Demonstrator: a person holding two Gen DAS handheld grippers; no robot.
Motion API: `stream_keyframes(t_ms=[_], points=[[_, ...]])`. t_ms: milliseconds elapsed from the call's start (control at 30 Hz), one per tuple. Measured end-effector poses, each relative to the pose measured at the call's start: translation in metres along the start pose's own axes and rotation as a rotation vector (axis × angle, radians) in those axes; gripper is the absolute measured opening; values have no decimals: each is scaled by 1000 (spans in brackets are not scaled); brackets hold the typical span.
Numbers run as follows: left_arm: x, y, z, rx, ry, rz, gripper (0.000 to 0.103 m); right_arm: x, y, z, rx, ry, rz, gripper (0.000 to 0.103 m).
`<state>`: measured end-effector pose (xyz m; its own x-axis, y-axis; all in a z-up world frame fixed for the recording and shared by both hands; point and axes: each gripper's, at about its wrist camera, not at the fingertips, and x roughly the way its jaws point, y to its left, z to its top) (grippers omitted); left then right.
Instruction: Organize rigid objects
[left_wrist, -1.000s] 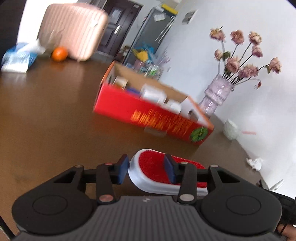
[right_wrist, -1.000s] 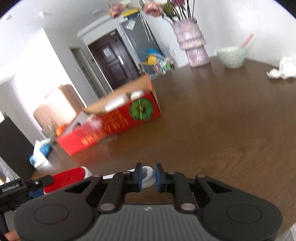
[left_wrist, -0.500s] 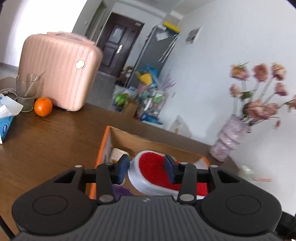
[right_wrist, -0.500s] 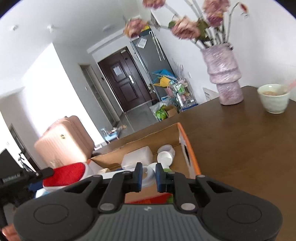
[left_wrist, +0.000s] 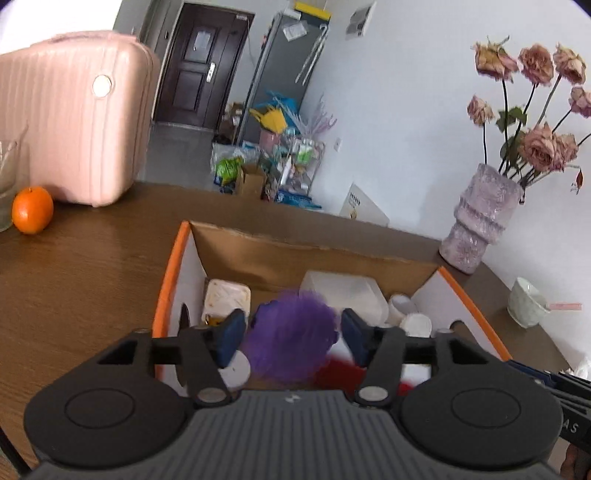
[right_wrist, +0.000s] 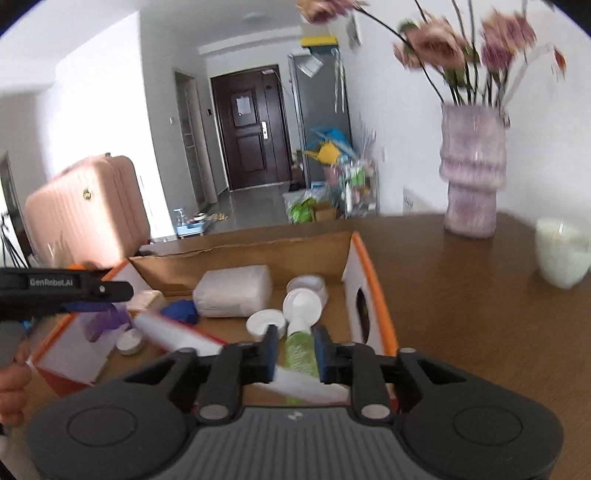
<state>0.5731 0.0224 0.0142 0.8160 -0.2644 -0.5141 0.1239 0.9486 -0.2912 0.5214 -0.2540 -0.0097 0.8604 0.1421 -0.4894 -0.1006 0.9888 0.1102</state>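
The brush (right_wrist: 207, 341), long axis lying from 10 to 4 o'clock, is seen falling into the box (right_wrist: 373, 295); both the left hand-held gripper (left_wrist: 291, 334) and right hand-held gripper (right_wrist: 295, 350), jaws just opened, are released above it.

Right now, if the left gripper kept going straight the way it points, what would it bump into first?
Most likely the fuzzy purple thing sitting between the left gripper's open jaws, inside the cardboard box. Depth is hard to judge, so it might pass just above it.

Left gripper (left_wrist: 290, 334): black, blue-padded jaws just opening, apart, pointing downward. Right gripper (right_wrist: 294, 350): jaws just parting, narrow gap. Bare hand (right_wrist: 13, 384) grips the left gripper's handle.
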Motion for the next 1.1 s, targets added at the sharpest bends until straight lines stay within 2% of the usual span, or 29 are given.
stream_keyframes(t_ms=[100, 233, 300, 433, 533, 567, 633, 767, 867, 900, 1000, 1100], points=[[-6, 5, 6, -8, -8, 18, 64, -1, 1, 4, -7, 6, 25, 29], [-28, 7, 14, -2, -30, 49, 71, -8, 1, 11, -12, -15, 25, 33], [-42, 6, 17, 4, -43, 64, 72, -18, 2, 15, -15, -29, 29, 38], [-75, -1, 24, 19, -69, 82, 82, -47, 4, 25, -34, -60, 36, 42], [-105, -13, 25, 77, -84, 86, 85, -73, 8, 33, -60, -78, 52, 56], [-115, -17, 23, 104, -92, 89, 86, -82, 9, 35, -70, -78, 61, 56], [-138, -28, 15, 181, -122, 105, 91, -98, 10, 37, -75, -82, 76, 56], [-180, -41, -4, 241, -161, 138, 97, -131, 8, 39, -71, -103, 82, 58], [-213, -52, -27, 296, -236, 182, 103, -157, 11, 35, -85, -143, 75, 71], [-224, -57, -38, 322, -279, 204, 103, -166, 14, 31, -99, -174, 67, 80], [-244, -68, -72, 362, -373, 262, 103, -194, 19, 6, -171, -318, 69, 98], [-257, -71, -102, 326, -374, 246, 103, -207, 24, -22, -211, -370, 57, 102]])
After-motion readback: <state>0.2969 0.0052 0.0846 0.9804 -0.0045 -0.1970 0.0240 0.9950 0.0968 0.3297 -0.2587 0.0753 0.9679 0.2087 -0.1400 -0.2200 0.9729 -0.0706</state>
